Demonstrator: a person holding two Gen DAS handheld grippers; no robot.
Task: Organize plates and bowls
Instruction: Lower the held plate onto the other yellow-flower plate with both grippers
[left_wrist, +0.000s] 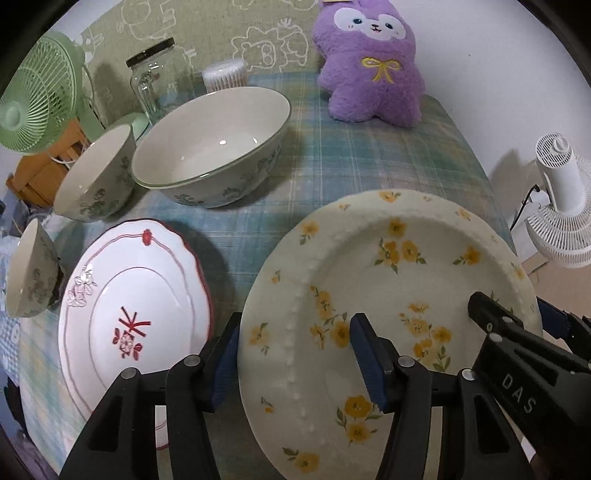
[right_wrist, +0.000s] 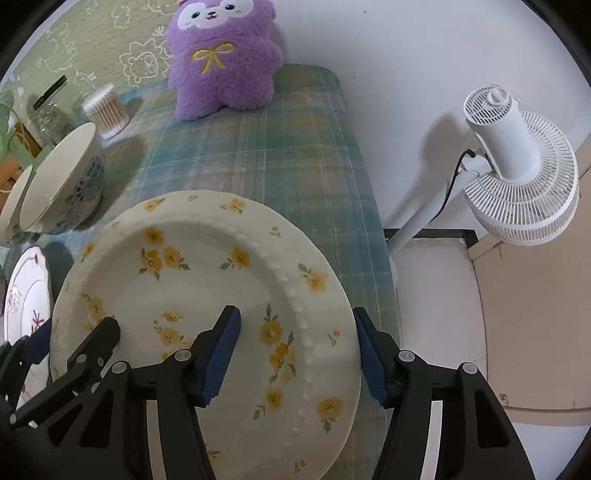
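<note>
A cream plate with yellow flowers (left_wrist: 369, 280) lies on the plaid tablecloth; it also shows in the right wrist view (right_wrist: 207, 273). My left gripper (left_wrist: 295, 354) is open, its fingers astride the plate's left rim. My right gripper (right_wrist: 299, 350) is open, its fingers astride the plate's right rim; it also shows in the left wrist view (left_wrist: 517, 321). A white plate with red trim (left_wrist: 133, 314) lies to the left. A large floral bowl (left_wrist: 210, 147), a medium bowl (left_wrist: 96, 177) and a small bowl (left_wrist: 29, 269) stand beyond it.
A purple plush toy (left_wrist: 369, 66) sits at the table's back. A glass jar (left_wrist: 155, 81), a cotton swab tub (left_wrist: 225, 74) and a green fan (left_wrist: 40, 92) stand at the back left. A white fan (right_wrist: 517, 177) stands off the table's right edge.
</note>
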